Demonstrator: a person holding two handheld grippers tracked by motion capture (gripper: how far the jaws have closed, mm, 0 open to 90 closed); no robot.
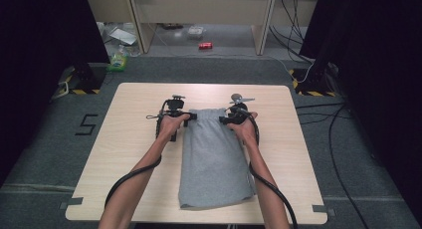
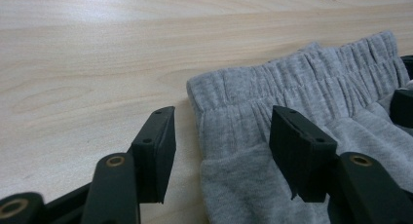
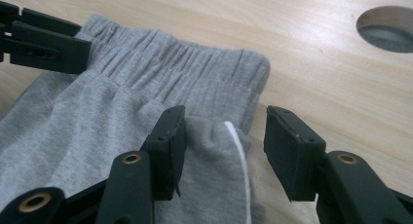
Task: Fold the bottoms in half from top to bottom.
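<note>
Two tongs, left (image 2: 221,136) and right (image 3: 224,136), both released, astride waistband corners of grey shorts (image 1: 214,159) flat on bench (image 1: 124,149); risk: shallow bite, fabric slipping free.

The table (image 1: 139,97) is seen from above and behind the person, looking forward and down, well back. Each gripper view is taken from low over the tabletop, very near, along its own jaws. The elastic waistband (image 2: 302,73) of the grey shorts (image 1: 214,159) is shared by all three views, approached from opposite corners.
</note>
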